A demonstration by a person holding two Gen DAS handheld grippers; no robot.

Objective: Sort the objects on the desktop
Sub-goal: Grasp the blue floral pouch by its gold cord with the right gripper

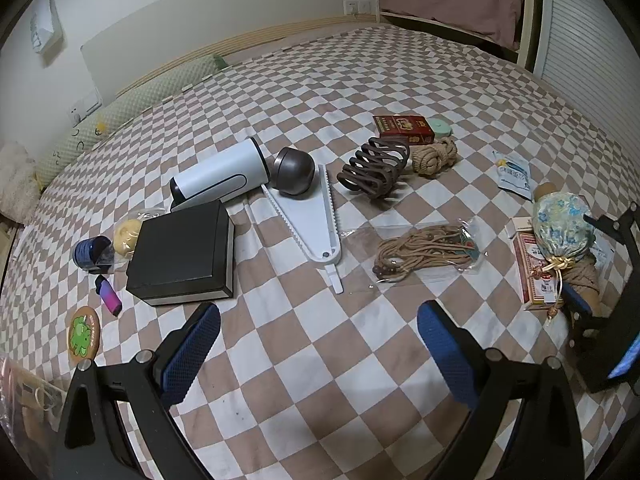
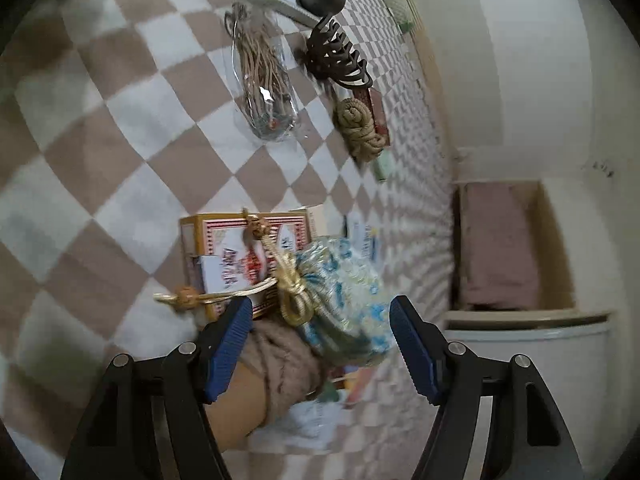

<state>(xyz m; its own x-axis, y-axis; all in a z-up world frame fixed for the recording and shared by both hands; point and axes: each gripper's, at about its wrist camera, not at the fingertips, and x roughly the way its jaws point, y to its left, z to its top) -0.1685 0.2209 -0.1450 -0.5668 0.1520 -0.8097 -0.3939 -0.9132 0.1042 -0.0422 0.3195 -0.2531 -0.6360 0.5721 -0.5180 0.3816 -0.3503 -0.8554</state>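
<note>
Left wrist view takes in the checked bedspread from left to right. At nine o'clock sits a round green coaster, with a purple lighter just above it and a dark blue jar beyond that. Beside them lies a black box, touching a white cylinder device at ten o'clock. A white toothed tool runs down the middle, a dark dome resting on its upper end. Toward one o'clock lie a brown hair claw, a coil of tan rope and a red box. A clear bag of beaded cords lies at the centre right. At three o'clock a floral pouch rests on a red-and-white card box.

The left gripper hovers at six o'clock, its jaws spread wide over bare cloth, holding nothing.

Right wrist view, rolled sideways, shows the right gripper at six o'clock with its jaws apart. The pouch lies between them, its gold drawstring draped across the card box. I cannot tell whether the left pad touches a wrapped tan bundle beneath.
</note>
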